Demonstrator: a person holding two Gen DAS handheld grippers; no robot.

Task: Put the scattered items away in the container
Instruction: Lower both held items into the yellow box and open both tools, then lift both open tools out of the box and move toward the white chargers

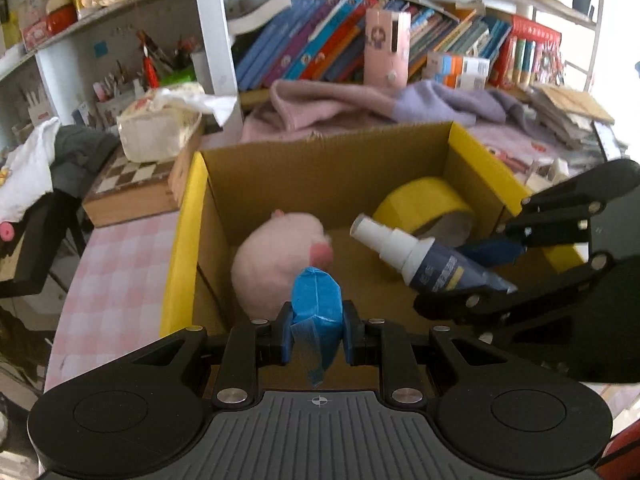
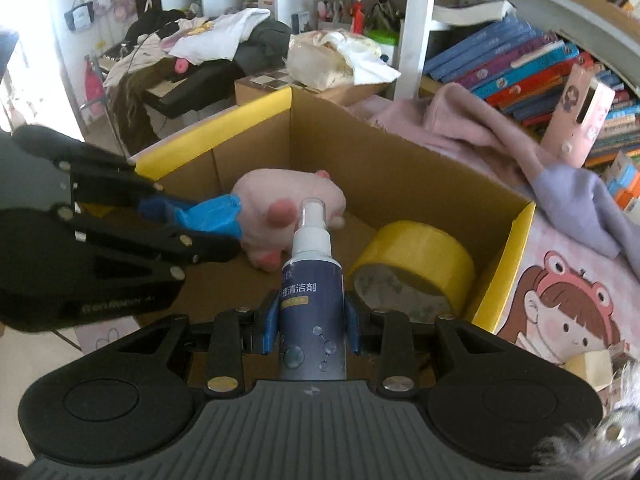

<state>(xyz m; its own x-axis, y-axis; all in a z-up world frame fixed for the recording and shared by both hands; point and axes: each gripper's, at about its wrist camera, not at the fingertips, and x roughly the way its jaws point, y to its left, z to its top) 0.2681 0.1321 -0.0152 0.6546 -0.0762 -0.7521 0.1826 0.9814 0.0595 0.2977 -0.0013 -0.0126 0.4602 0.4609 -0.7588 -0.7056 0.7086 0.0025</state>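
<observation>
Tongs [image 1: 316,312] [image 2: 312,320] angled down over box [image 1: 320,168], gripping packet [image 1: 318,304], bottle [image 2: 312,304].

Left gripper [image 1: 316,312] pinches blue packet [image 1: 317,320]

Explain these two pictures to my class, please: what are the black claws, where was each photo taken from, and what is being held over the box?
There is no robot here. A person holds a black two-finger gripper in each hand, and each gripper carries a wide-angle camera looking forward along its fingers. That is why each picture shows its own gripper at the bottom and the other one at the side.

The left camera's picture shows the left gripper shut on a blue wrapped packet. The right camera's picture shows the right gripper shut on a spray bottle with a white nozzle.

Both hang over an open cardboard box with yellow-taped edges. Inside it lie a pink plush toy and a roll of yellow tape. The box stands on a cluttered desk with a pink cloth, beside a shelf of books.
</observation>
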